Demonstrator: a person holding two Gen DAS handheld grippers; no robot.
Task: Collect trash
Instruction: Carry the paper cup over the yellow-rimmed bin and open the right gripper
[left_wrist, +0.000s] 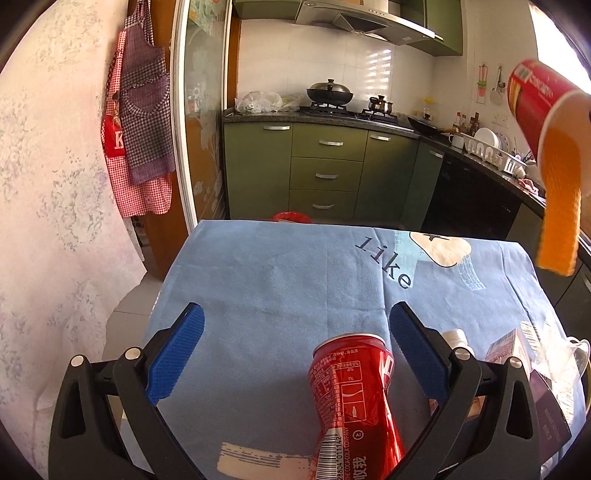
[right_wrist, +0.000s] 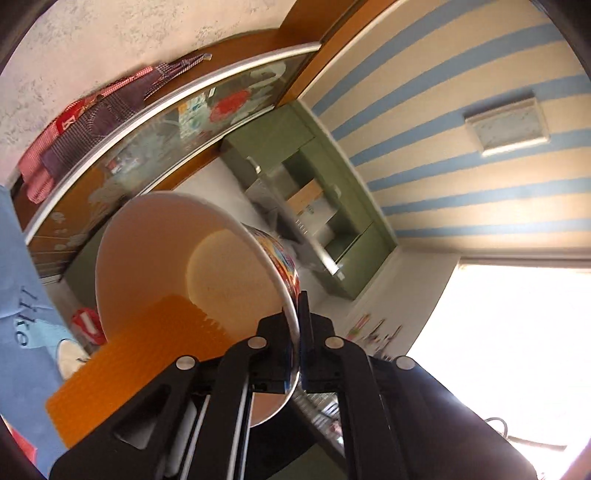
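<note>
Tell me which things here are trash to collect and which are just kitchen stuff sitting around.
Trash for the job:
- crushed red can, lying on the blue tablecloth between the open left tongs
- paper cup, pinched by its rim in the right tongs

Just there:
- aprons hanging by the door
- lidded wok on the stove
- dish rack

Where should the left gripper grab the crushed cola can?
At the pinched waist of the crushed cola can, closing from its two sides. It lies on the blue cloth with its top pointing away, already between the left gripper's open blue pads, offset toward the right one.
</note>
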